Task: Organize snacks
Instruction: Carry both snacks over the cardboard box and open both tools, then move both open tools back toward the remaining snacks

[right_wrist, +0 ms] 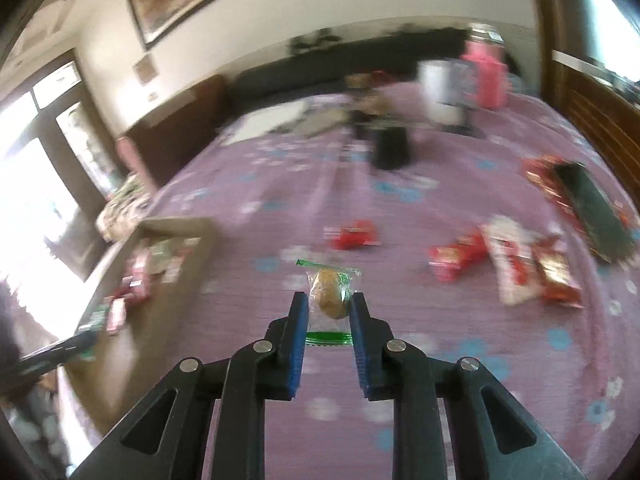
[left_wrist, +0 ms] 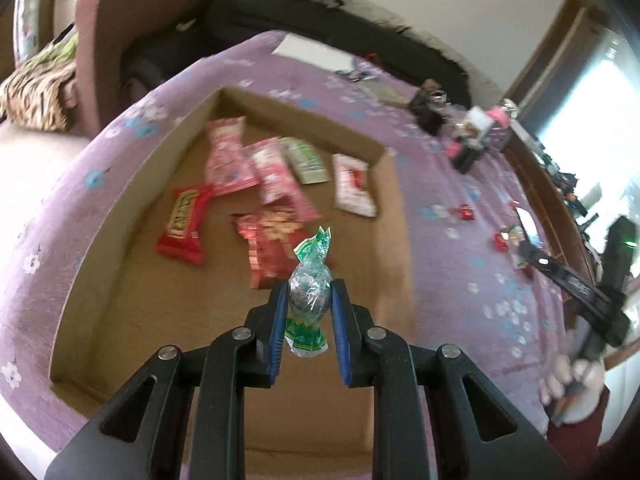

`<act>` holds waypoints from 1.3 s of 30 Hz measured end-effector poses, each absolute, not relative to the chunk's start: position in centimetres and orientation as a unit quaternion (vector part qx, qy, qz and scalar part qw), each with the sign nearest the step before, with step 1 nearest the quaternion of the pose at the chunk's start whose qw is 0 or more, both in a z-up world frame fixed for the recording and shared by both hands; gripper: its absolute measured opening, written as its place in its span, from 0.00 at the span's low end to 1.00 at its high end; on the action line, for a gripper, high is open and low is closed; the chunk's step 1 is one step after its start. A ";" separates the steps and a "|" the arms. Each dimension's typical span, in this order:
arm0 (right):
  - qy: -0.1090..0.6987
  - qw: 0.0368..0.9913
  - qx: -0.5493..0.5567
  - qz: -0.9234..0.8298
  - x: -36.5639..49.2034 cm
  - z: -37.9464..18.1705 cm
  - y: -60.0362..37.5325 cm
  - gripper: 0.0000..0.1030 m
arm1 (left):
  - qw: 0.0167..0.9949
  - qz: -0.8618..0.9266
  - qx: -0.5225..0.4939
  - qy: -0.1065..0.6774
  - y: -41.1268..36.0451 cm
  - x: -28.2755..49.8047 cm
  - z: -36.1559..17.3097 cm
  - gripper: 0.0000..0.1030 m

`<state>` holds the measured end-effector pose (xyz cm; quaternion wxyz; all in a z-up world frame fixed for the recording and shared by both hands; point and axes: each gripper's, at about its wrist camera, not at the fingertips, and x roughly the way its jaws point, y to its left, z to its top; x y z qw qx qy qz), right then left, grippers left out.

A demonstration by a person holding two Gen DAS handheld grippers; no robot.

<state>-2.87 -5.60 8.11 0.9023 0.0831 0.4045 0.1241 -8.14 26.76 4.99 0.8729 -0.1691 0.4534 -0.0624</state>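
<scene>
My left gripper (left_wrist: 310, 296) is shut on a green-wrapped candy (left_wrist: 310, 294) and holds it above the shallow cardboard box (left_wrist: 100, 248), which holds several red, pink and green snack packets (left_wrist: 184, 222). My right gripper (right_wrist: 330, 300) is shut on a clear green-edged packet with a brown biscuit (right_wrist: 330, 294), held above the purple flowered cloth (right_wrist: 280, 184). Loose red snack packets (right_wrist: 354, 236) and a red-and-white packet (right_wrist: 510, 264) lie on the cloth to the right. The box also shows in the right wrist view (right_wrist: 176, 226) at the left.
A white cup (right_wrist: 440, 88), a pink bottle (right_wrist: 486, 76) and dark items (right_wrist: 390, 148) stand at the far side. A dark flat object (right_wrist: 596, 208) lies at the right edge. The right gripper's body (left_wrist: 580, 292) shows in the left wrist view. A sofa (left_wrist: 320, 20) lies beyond.
</scene>
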 end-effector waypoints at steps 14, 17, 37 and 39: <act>0.432 0.861 -0.011 0.268 -2.6 7.6 13.3 0.20 | 0.862 -0.016 -0.218 0.457 31.2 -6.8 3.4 0.23; 0.443 0.855 -0.023 0.271 -1.9 6.5 15.1 0.20 | 0.865 -0.017 -0.230 0.446 32.0 -7.4 3.9 0.40; 0.401 0.880 0.021 0.252 -3.7 7.7 10.8 0.42 | 0.876 -0.037 -0.257 0.407 29.0 -11.5 7.1 0.59; 0.399 0.884 0.035 0.241 -4.2 7.8 9.0 0.43 | 0.875 -0.045 -0.249 0.412 27.7 -11.7 7.2 0.59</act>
